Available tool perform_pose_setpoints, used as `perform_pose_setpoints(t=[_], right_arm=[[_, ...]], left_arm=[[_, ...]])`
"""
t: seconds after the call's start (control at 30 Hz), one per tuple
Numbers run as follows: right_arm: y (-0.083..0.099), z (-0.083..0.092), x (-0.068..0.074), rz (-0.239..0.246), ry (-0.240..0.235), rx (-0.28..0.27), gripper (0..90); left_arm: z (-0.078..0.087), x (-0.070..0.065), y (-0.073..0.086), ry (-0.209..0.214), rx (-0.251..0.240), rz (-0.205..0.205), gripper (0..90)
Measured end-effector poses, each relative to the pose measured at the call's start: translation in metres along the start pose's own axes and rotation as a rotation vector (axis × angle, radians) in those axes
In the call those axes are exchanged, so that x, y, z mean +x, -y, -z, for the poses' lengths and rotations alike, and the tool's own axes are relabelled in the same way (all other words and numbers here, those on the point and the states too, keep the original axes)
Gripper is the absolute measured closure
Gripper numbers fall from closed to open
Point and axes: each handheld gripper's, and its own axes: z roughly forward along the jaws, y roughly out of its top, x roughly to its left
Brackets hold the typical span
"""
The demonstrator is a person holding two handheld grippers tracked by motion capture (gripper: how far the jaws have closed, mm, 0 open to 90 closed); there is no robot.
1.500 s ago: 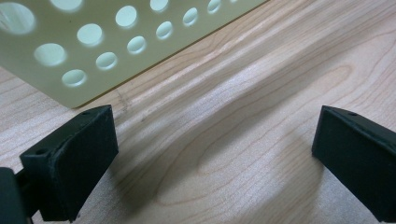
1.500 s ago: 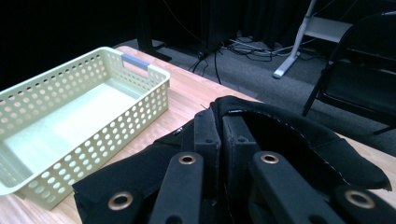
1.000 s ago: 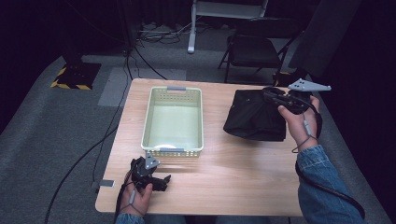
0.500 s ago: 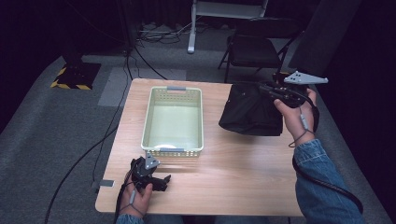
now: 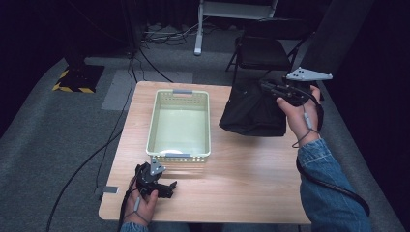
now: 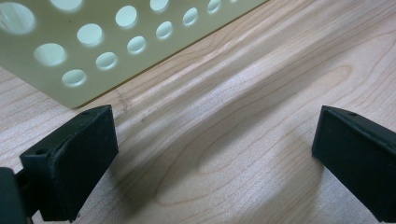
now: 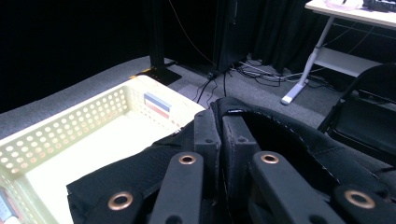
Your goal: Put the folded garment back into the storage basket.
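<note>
A black fabric bag (image 5: 251, 113) lies on the right side of the wooden table (image 5: 251, 183). My right gripper (image 5: 265, 86) is shut on the bag's upper edge and holds that edge up off the table. In the right gripper view the jaws (image 7: 220, 122) pinch a stitched black rim of the bag (image 7: 299, 144). A pale green perforated basket (image 5: 153, 121) stands empty at the table's middle. My left gripper (image 5: 169, 188) rests low on the table by the basket's near left corner, open. Its jaws (image 6: 215, 154) stand wide apart over bare wood, with the basket wall (image 6: 93, 42) just ahead.
A dark folding chair (image 5: 263, 50) stands behind the table's far right corner. A white table leg (image 5: 198, 29) and loose cables lie on the grey floor beyond. The person's denim sleeve (image 5: 329, 188) crosses the table's right edge.
My right gripper has risen and drifted away from the table's edge, pulling the bag's rim up with it. The left gripper has stayed put.
</note>
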Motion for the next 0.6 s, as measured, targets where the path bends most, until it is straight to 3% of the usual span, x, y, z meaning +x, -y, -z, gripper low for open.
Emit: perform_pose_setpoints(t=[0.6], right_arm=[[-0.025,-0.017,0.015,0.029,-0.021,-0.017,85.8]], left_arm=[[0.0,0.001,0.0,0.004,-0.002,-0.005,0.3]])
